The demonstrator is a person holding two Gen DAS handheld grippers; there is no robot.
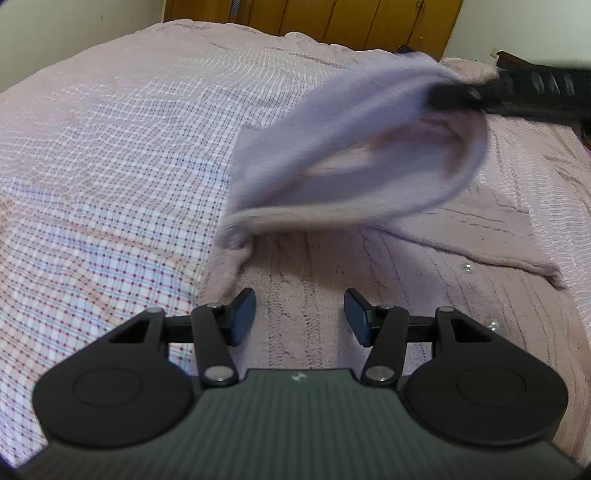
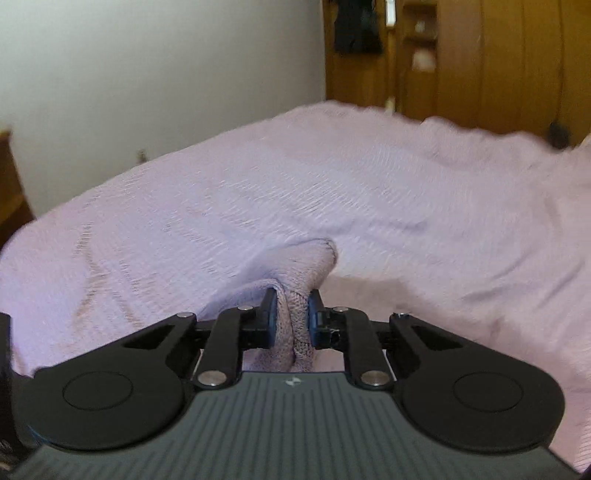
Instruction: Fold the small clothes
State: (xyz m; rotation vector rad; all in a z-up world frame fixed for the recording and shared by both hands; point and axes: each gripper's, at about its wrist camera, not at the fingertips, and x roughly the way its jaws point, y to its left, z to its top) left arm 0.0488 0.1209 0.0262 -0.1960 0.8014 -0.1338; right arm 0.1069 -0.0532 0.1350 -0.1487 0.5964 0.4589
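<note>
A pale pink cable-knit cardigan [image 1: 388, 280] with small shiny buttons lies on the bed. Its body is spread flat in the left wrist view. One sleeve [image 1: 332, 166] is lifted off the bed, blurred, stretched up to the right. There my right gripper [image 1: 454, 96] holds the sleeve's end. In the right wrist view my right gripper [image 2: 291, 317] is shut on a bunched fold of that pink knit [image 2: 299, 314]. My left gripper [image 1: 299, 317] hangs open just above the cardigan's body, with nothing between its fingers.
The bed carries a pink and white checked cover [image 1: 110, 166]. Wooden wardrobe doors [image 1: 332, 18] stand behind the bed's far edge. A white wall [image 2: 147, 74] lies to the left in the right wrist view. A dark object [image 1: 546, 81] lies at the bed's right side.
</note>
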